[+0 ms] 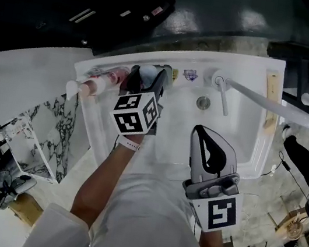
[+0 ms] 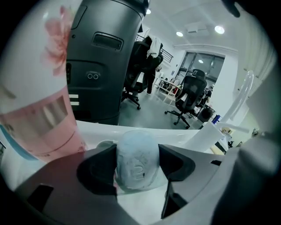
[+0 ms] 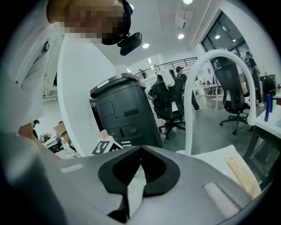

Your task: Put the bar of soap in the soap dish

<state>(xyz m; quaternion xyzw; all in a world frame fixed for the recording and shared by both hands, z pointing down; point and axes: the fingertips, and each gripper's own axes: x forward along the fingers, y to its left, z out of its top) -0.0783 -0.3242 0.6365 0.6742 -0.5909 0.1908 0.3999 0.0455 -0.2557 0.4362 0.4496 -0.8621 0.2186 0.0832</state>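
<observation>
The pale blue bar of soap is pinched between the left gripper's jaws at the white sink's back-left rim, just beside a pink flowered bottle. The right gripper, jaws pressed together on nothing, hangs over the basin. The left gripper hides the rim beneath the soap.

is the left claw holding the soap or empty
Holding it: the left claw is shut on the pale blue bar of soap, both jaws against its sides.
</observation>
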